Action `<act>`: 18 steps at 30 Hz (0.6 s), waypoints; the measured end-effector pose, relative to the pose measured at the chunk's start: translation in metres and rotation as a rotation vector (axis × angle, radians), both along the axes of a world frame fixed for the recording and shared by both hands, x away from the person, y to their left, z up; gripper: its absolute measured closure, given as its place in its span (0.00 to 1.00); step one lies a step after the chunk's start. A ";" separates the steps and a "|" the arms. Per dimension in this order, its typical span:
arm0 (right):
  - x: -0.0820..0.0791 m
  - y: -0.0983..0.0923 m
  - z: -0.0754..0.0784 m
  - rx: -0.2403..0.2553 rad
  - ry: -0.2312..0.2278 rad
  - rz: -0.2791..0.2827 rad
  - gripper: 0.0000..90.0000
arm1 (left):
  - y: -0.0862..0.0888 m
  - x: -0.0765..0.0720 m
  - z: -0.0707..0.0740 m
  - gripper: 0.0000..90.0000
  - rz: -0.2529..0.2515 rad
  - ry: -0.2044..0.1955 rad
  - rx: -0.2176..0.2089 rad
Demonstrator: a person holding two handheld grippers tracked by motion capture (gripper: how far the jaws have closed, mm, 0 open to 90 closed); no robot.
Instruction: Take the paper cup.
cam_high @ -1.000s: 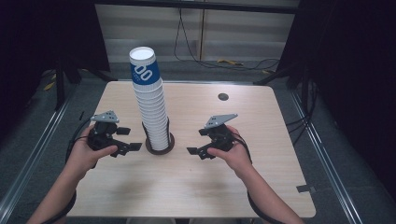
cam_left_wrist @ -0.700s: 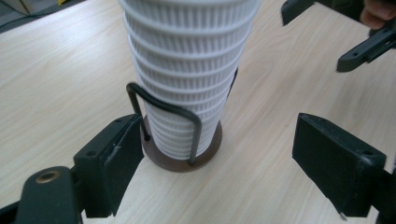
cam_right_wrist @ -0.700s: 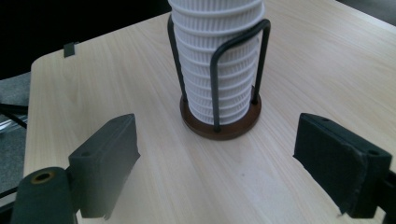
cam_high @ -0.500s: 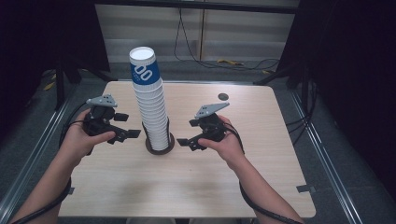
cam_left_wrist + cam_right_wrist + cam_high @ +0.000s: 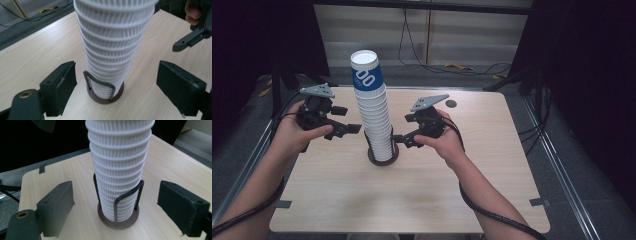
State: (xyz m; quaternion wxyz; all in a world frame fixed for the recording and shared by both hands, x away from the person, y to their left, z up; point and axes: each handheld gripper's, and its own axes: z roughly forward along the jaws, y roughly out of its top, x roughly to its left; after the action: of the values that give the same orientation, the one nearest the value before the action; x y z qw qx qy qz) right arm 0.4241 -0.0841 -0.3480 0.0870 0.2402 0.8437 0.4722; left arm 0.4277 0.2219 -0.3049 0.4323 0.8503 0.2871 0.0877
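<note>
- White ribbed paper cups form the stack (image 5: 373, 107), nested upside down, which stands upright in a round dark wire-frame holder (image 5: 382, 154) at the middle of the wooden table (image 5: 422, 200); its long axis is vertical, leaning slightly at the top, where a blue-banded cup (image 5: 366, 72) caps it.
- Your left gripper (image 5: 348, 130) sits to the left of the stack, jaws spread wide, aimed inward at its lower half.
- Your right gripper (image 5: 404, 140) sits to the right, jaws likewise spread, nearer the stack and close to the holder's rim.
- In both gripper views the stack (image 5: 112, 47) (image 5: 120, 170) stands centred between the jaws, untouched.
- Both forearms enter low; the hands angle the grippers toward each other.
</note>
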 end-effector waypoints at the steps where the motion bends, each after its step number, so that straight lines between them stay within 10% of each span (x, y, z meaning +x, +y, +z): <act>1: 0.001 0.002 0.002 -0.001 -0.005 -0.001 0.14 | -0.001 0.001 0.003 0.18 -0.001 -0.003 0.004; 18: 0.015 0.014 0.026 0.048 -0.022 -0.026 0.14 | -0.016 0.017 0.038 0.18 -0.001 -0.043 0.000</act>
State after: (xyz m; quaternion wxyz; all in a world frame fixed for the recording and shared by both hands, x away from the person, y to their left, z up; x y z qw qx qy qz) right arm 0.4393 -0.0698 -0.3215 0.0965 0.2480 0.8280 0.4936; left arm 0.4449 0.2064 -0.2665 0.4385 0.8484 0.2773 0.1055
